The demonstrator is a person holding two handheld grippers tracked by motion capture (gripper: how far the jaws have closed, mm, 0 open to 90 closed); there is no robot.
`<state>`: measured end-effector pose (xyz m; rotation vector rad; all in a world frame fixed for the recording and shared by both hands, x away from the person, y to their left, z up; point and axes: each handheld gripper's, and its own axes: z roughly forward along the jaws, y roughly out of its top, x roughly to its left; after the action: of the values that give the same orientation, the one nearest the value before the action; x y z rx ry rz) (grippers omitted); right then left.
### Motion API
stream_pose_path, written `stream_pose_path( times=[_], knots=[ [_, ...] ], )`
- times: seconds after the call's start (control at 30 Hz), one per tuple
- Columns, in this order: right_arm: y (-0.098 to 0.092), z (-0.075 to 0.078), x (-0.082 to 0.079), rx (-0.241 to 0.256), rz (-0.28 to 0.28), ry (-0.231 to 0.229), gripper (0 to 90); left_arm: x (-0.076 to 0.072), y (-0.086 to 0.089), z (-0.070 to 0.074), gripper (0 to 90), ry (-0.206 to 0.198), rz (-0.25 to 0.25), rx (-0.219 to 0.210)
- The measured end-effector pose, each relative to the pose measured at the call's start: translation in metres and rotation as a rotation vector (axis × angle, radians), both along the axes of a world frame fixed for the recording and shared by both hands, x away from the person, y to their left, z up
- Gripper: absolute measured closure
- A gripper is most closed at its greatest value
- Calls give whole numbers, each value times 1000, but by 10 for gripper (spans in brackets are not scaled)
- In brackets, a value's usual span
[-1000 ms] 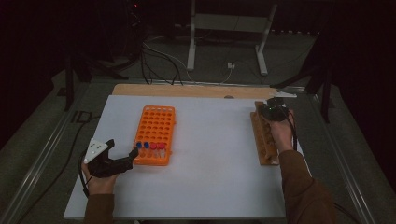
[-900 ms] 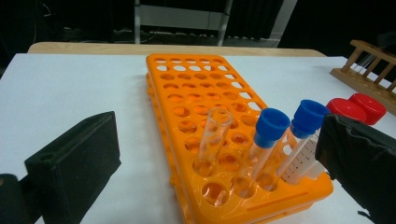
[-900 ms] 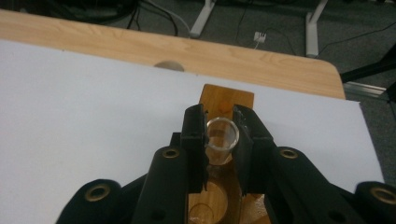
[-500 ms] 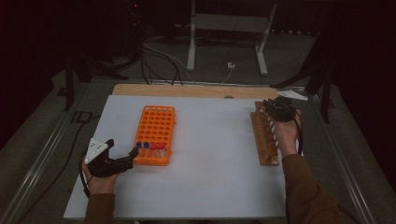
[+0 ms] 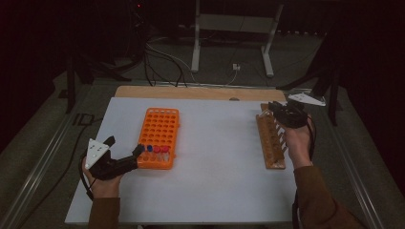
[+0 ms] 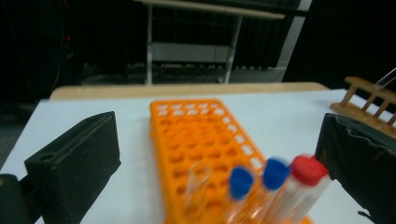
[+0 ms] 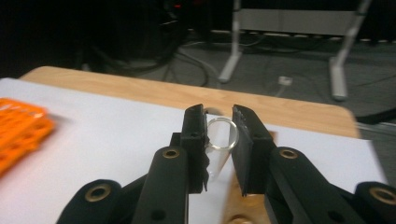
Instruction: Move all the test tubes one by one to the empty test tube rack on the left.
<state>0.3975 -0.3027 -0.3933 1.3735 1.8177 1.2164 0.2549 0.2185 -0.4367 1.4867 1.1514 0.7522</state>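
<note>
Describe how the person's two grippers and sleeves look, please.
Both the left gripper and the right gripper are black, each with two flat, blocky jaws. A light grey three-cornered plate sits on top of each. The right gripper view shows brass-coloured rivets in its arms. A dark cable trails by each wrist. The sleeves are brown.

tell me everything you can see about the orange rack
The orange rack is a rectangular plastic-looking grid of many square holes, lying flat on the white table, left of centre, long side running away from the person. Most holes are empty. Its near row holds two blue-capped tubes, one red-capped tube and a clear uncapped tube, all upright. The left gripper is open with its tips at the rack's near end.
</note>
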Motion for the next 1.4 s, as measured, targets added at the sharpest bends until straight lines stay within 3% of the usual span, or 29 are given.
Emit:
stream_pose_path(
  times=[0.2,0.6,1.03,1.17,1.3,1.4],
  knots=[
    [20,-2,-12,9,99,23,763,-3,-28,17,7,-43,-64,15],
    [81,-7,-41,-5,312,51,762,8,-97,29,7,-13,-224,79],
    [138,-4,-74,-52,546,63,761,20,-157,12,68,103,-415,181],
    [147,-4,-80,-52,592,65,761,25,-166,6,80,123,-423,194],
    [153,-6,-83,-55,637,78,761,27,-171,2,249,127,-460,201],
    [156,-7,-85,-55,659,84,761,28,-172,0,510,150,-512,209]
  ],
)
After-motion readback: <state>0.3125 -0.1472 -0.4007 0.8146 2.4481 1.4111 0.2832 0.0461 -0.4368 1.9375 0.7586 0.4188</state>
